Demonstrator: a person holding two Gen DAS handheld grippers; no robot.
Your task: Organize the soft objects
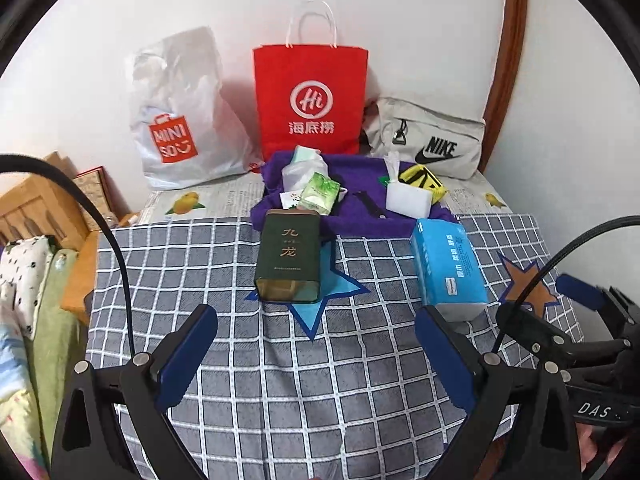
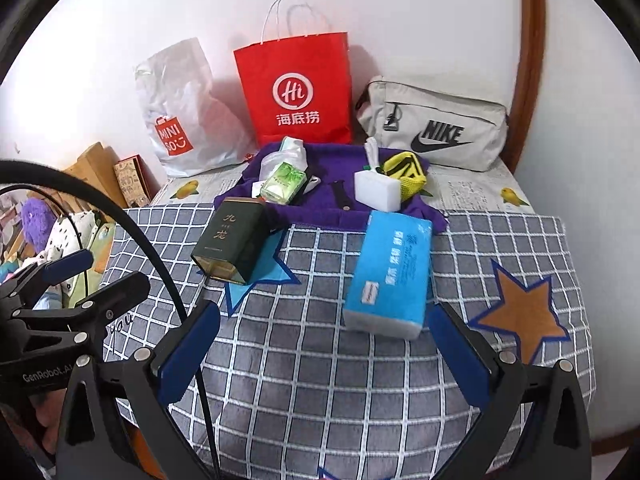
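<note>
Left gripper (image 1: 316, 356): jaws spread wide, nothing between them, only bare cloth under the blue pads. Right gripper (image 2: 324, 354): same, fully spread, holding nothing.

Surface is a grey cloth with white grid lines (image 1: 248, 384) and star patches sewn on it. Dark green rectangular tin with gold characters (image 1: 289, 255) lies on its side, partly on the light-blue star patch (image 1: 320, 300), open end facing the cameras. Blue plastic-wrapped pack of soft tissues (image 2: 390, 274) lies flat on the cloth to the right of the tin, well apart from it; its near end sits just ahead of the right gripper's right finger, not touching as far as I can tell.

Behind both: a crumpled purple towel (image 1: 356, 184) with small stuff on top of it: a small green pack (image 1: 320, 198), a white block-shaped tissue pack with a sheet sticking up (image 2: 378, 188), a yellow-and-black mesh pouch (image 2: 406, 170) touching that block, a clear plastic bag (image 1: 298, 168), a black strap (image 1: 370, 204).

Back row against the white wall, left to right: a white plastic shopping bag with orange logo (image 1: 180, 116), a red paper bag with white rope handles (image 1: 312, 96) standing upright, a light grey fabric pouch with black logo (image 2: 436, 128) lying flat.

Brown star patch (image 2: 524, 316) is on the right side of the cloth.
</note>
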